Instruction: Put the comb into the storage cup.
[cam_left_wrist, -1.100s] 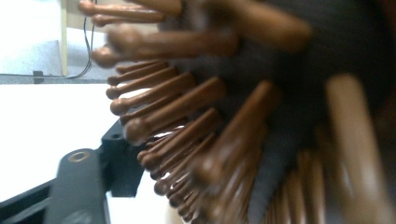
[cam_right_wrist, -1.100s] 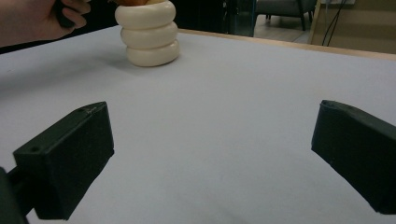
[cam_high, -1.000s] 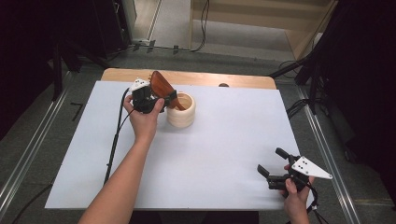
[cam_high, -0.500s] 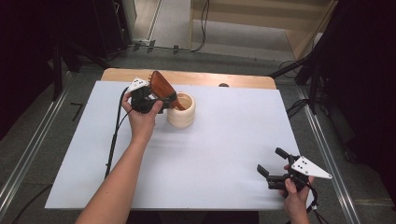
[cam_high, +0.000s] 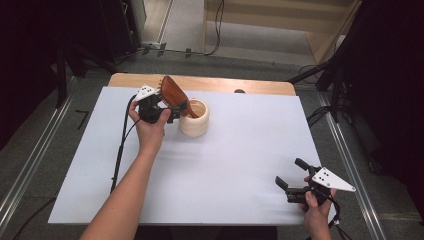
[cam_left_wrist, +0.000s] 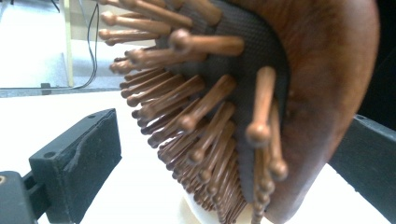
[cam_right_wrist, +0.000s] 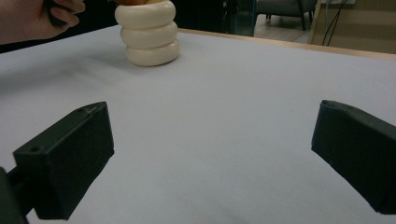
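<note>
A brown wooden hairbrush (cam_high: 172, 94) stands tilted with its handle down in a cream ribbed cup (cam_high: 194, 119) at the back left of the table. My left gripper (cam_high: 173, 111) is around the brush head. Its jaws have just been opening. In the left gripper view the bristled head (cam_left_wrist: 299, 93) sits between the jaws, and the left jaw stands well clear of the bristles. My right gripper (cam_high: 288, 171) rests open near the table's front right with nothing between its fingers. From there the cup (cam_right_wrist: 148, 37) is far ahead of the right gripper (cam_right_wrist: 210, 158).
A white sheet (cam_high: 240, 165) covers the table, with a wooden edge (cam_high: 210, 84) at the back. The left gripper's cable (cam_high: 120, 150) trails down the left side. Metal rails run along both sides of the table.
</note>
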